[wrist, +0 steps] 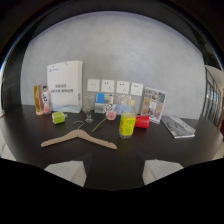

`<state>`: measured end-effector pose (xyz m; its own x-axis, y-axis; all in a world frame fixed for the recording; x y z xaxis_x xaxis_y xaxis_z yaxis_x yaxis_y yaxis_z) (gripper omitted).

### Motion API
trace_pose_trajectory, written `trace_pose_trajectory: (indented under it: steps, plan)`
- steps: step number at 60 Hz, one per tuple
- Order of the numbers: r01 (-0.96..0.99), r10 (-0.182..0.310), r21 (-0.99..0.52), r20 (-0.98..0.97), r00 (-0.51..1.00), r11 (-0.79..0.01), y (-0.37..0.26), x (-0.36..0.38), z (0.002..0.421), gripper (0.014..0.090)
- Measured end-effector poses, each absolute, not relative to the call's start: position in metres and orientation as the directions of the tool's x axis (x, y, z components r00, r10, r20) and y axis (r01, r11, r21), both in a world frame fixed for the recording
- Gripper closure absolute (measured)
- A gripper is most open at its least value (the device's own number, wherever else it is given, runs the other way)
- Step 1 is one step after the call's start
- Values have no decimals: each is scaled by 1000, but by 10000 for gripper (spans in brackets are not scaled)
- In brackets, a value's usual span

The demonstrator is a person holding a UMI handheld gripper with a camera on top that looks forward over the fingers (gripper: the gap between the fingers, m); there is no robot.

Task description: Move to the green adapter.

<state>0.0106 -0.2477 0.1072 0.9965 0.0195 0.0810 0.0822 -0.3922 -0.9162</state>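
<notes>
I hold the gripper (112, 172) above the near edge of the dark table (150, 150), and its two pale fingers (65, 171) stand released, wide apart, with nothing between them. The green adapter (58, 117) sits far beyond the left finger – a small cube, near the bottle (39, 99) and in front of the white bag (65, 86). Between me and it lies the wooden hanger (78, 138), flat on the table. More to the right I see a small glass (89, 112), a yellow cup (127, 125) and a red cylinder (142, 121) just beside it – all well apart from the adapter.
</notes>
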Motion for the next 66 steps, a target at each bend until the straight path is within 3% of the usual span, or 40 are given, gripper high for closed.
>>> trace_pose_trajectory:
  steps: [15, 28, 40, 48, 66]
  plan:
    - [92, -25, -913, 111, 994, -398, -273, -12, 112, 194]
    - [64, -58, -909, 96, 994, -412, -302, -83, 107, 186]
    - [67, -27, -915, 85, 996, -399, -306, -178, 104, 196]
    - [86, 20, -909, 85, 996, -408, -295, -234, 100, 194]
    - [124, 68, -908, 105, 992, -399, -219, -299, 95, 196]
